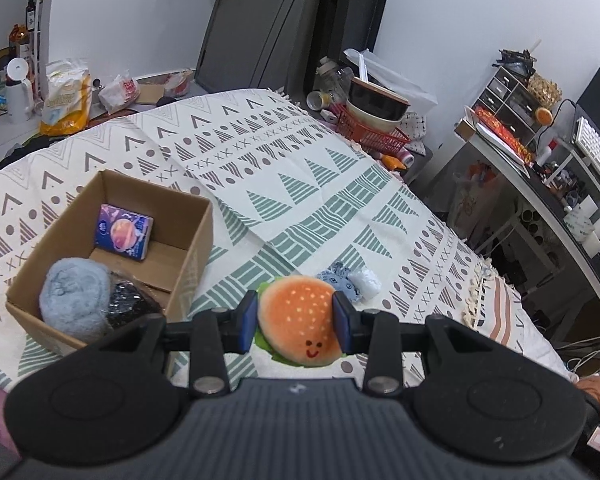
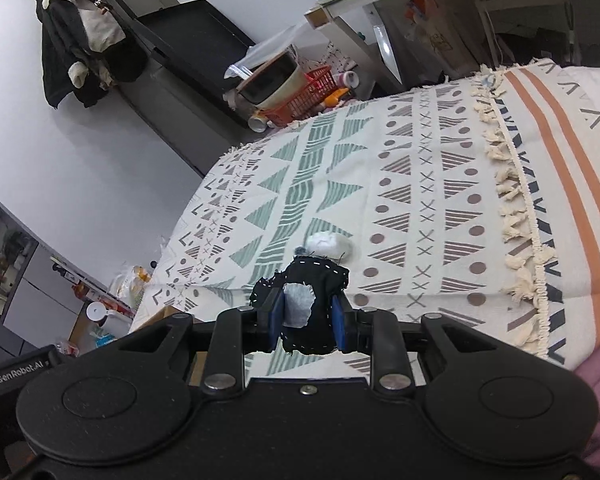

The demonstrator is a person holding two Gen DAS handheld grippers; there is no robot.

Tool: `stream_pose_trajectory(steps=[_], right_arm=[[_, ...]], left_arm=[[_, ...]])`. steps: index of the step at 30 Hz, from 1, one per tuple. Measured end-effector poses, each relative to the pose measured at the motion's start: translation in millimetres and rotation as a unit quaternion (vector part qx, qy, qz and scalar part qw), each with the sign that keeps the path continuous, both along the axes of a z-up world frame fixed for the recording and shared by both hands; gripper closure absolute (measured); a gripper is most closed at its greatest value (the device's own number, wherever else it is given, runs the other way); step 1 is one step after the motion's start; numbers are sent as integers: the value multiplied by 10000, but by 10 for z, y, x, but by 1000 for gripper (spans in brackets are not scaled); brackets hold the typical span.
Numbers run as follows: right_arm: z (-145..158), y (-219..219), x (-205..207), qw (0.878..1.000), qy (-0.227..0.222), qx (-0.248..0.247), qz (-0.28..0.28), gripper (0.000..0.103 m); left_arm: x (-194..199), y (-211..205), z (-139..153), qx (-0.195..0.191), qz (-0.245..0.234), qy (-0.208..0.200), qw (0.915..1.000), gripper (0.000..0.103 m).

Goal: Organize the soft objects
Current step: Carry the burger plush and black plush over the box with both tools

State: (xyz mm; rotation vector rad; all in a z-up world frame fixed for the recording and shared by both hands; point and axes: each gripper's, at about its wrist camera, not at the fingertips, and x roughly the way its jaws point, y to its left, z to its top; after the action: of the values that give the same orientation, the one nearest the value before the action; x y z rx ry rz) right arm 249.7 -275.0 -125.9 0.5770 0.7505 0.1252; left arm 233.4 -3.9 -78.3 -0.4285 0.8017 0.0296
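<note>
My left gripper [image 1: 296, 320] is shut on a plush hamburger [image 1: 298, 316] with a smiling face, held above the patterned blanket [image 1: 284, 184]. A cardboard box [image 1: 192, 236] sits to its left and holds a blue fluffy roll [image 1: 74, 300], a dark shiny pouch [image 1: 130, 304] and a small purple packet [image 1: 124, 232]. A blue patterned cloth [image 1: 342, 282] and a white soft ball [image 1: 366, 282] lie just beyond the hamburger. My right gripper [image 2: 307, 320] is shut on a black stitched fabric piece [image 2: 312, 304] with a grey patch. The white soft ball [image 2: 328, 244] lies on the blanket beyond it.
A red basket [image 1: 374, 132] with stacked bowls stands past the bed's far edge. A desk [image 1: 512, 156] with drawers, keyboard and clutter stands at the right. Bags and bottles sit on the floor at the far left. A tasselled blanket edge [image 2: 516, 216] runs across the bed.
</note>
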Motion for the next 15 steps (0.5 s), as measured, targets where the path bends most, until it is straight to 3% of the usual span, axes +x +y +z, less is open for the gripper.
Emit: stream_pose_trajectory(steps=[15], right_arm=[[206,548,30,9993,-148,-100,329,77]], left_arm=[[2,695,5,-123,253,-27,9996,65]])
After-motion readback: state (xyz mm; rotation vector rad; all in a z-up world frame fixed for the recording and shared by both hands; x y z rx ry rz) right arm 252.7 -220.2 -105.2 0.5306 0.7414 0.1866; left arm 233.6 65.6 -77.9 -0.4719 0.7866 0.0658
